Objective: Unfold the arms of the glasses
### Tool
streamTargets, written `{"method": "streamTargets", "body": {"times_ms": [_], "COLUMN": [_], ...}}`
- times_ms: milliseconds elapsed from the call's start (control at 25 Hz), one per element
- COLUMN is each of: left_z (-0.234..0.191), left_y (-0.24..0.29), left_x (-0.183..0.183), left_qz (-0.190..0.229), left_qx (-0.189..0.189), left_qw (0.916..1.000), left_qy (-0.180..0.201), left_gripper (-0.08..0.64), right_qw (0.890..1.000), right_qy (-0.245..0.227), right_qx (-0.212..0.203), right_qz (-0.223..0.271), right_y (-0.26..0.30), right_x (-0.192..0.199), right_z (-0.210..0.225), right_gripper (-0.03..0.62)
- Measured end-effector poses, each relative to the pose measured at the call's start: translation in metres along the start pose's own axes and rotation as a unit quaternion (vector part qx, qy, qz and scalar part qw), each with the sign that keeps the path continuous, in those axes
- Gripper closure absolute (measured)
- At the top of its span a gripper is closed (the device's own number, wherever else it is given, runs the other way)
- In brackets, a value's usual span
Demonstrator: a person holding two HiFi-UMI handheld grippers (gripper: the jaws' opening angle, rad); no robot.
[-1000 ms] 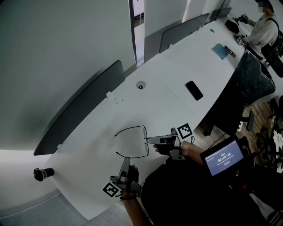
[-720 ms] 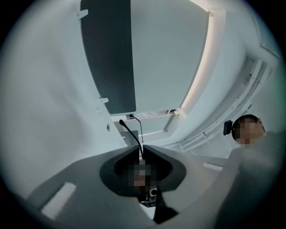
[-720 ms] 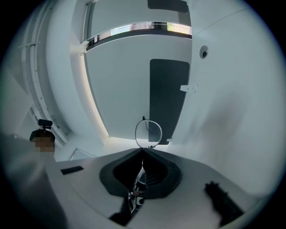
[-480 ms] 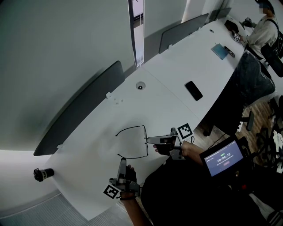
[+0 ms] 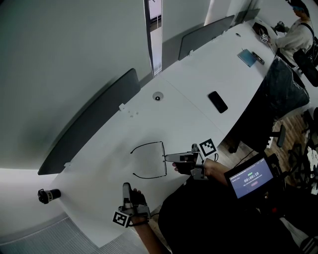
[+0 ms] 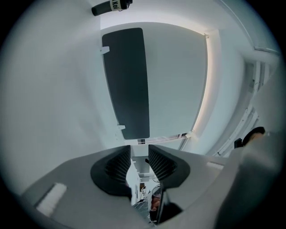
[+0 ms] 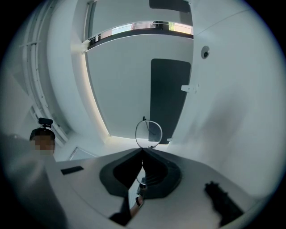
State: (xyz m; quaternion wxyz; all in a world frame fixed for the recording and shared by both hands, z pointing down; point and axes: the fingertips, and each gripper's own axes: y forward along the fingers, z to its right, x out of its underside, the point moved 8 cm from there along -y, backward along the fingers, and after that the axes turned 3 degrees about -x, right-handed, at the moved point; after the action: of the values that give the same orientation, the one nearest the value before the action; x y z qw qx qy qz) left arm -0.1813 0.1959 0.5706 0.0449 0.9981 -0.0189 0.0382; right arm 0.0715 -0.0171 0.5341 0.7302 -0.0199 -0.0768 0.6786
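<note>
Thin black wire glasses (image 5: 149, 144) lie on the white table (image 5: 198, 74) with both arms spread out to the left. My right gripper (image 5: 166, 158) is shut on the front of the frame. In the right gripper view one lens ring (image 7: 148, 133) sticks out past the closed jaws of the right gripper (image 7: 143, 152). My left gripper (image 5: 126, 187) hangs near the table's front edge, below and left of the lower arm and apart from it. In the left gripper view the left gripper (image 6: 139, 154) is open with nothing between its ribbed pads (image 6: 117, 163).
A black cylinder (image 5: 48, 195) lies at the table's left end, also in the left gripper view (image 6: 111, 6). Dark divider panels (image 5: 92, 121) line the far edge. A phone (image 5: 217, 101) and a round grommet (image 5: 158, 96) sit further along. A person (image 5: 298, 30) sits far right.
My left gripper let go of the lower glasses arm, opened, and drew back down and left toward the table edge. The right gripper and the glasses stayed put.
</note>
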Motion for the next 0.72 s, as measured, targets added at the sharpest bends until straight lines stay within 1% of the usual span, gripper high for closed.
{"method": "streamTargets", "body": {"times_ms": [120, 440, 640, 720], "left_z": [-0.004, -0.010, -0.016, -0.019], "left_y": [-0.002, 0.000, -0.003, -0.004], "left_x": [0.001, 0.006, 0.004, 0.004], "left_qz": [0.008, 0.009, 0.016, 0.017], "left_qx": [-0.004, -0.003, -0.010, -0.015], "left_qw": [0.9999, 0.9998, 0.9995, 0.9994], "left_qy": [-0.009, -0.019, -0.025, -0.026], "left_gripper": [0.449, 0.449, 0.456, 0.456], "right_qw": [1.000, 1.000, 1.000, 1.000], "right_qy": [0.001, -0.002, -0.016, -0.015], "right_qx": [-0.001, 0.003, 0.004, 0.006], "right_qz": [0.000, -0.005, -0.018, -0.016], "right_y": [0.000, 0.000, 0.002, 0.002], "right_x": [0.000, 0.001, 0.002, 0.002], "right_z": [0.000, 0.001, -0.001, 0.000], "right_gripper": [0.583, 0.582, 0.583, 0.583]}}
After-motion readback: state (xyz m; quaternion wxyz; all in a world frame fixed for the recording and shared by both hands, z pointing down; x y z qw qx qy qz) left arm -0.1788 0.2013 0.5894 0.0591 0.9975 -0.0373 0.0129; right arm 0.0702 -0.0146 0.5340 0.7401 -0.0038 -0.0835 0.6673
